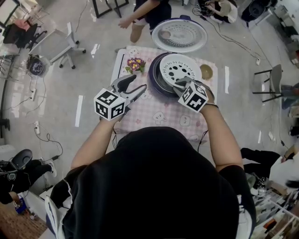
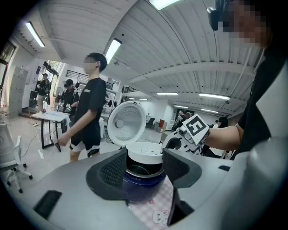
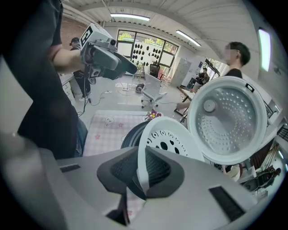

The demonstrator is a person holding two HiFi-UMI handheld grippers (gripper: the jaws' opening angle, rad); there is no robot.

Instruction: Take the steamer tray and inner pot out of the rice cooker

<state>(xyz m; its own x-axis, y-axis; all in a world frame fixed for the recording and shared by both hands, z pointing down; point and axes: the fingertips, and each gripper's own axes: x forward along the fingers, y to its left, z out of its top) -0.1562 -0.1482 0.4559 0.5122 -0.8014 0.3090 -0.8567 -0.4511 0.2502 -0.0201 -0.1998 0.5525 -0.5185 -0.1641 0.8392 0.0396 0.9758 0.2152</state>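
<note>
The dark blue rice cooker (image 1: 155, 80) stands on the pink checked table (image 1: 156, 114) with its lid (image 1: 179, 35) swung open at the back. My right gripper (image 1: 180, 84) is shut on the near rim of the white perforated steamer tray (image 1: 180, 69), which is tilted and raised over the cooker. In the right gripper view the tray's (image 3: 168, 139) rim is pinched between the pads of that gripper (image 3: 141, 173). My left gripper (image 1: 135, 85) hovers open just left of the cooker, holding nothing. The left gripper view shows the inner pot's metal rim (image 2: 136, 170) below the tray (image 2: 144, 152).
A small pot of flowers (image 1: 135, 64) sits at the table's back left and a brown dish (image 1: 206, 71) at the back right. A person (image 1: 145, 14) stands beyond the table's far edge. An office chair (image 1: 58, 44) is on the floor to the left.
</note>
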